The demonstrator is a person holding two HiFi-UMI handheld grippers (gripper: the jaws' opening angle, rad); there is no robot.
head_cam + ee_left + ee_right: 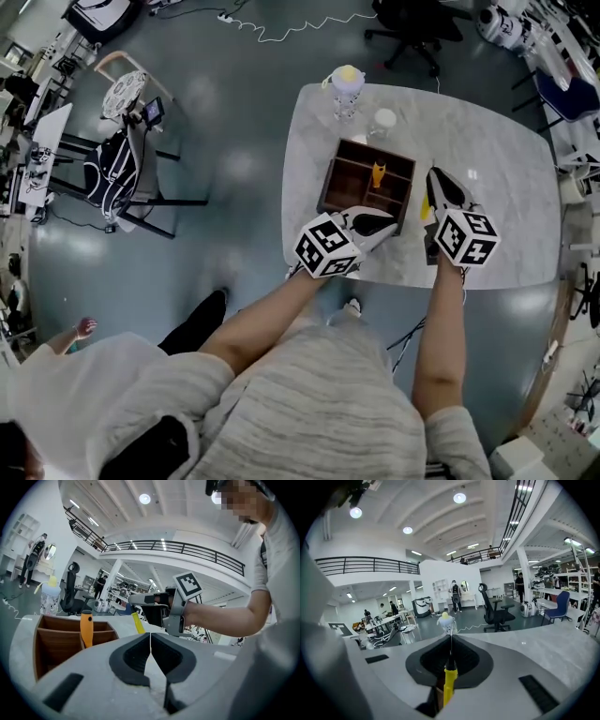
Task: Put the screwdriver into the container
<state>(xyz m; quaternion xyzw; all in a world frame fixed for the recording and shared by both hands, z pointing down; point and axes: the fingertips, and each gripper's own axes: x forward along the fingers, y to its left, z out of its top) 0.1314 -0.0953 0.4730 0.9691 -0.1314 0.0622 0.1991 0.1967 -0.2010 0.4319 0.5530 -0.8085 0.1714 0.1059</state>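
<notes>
The right tongs [451, 645] are clamped on the thin shaft of a screwdriver [448, 686], whose yellow handle hangs below them. They hold it above the desk [487, 141], just beside the right edge of the wooden box [330, 184] and outside it. The left tongs [150, 641] are pressed together with nothing between them, at the box's near edge. An orange-handled tool [378, 174] stands upright in one of the box's compartments. A bottle [347, 86] with a yellow cap stands beyond the box.
</notes>
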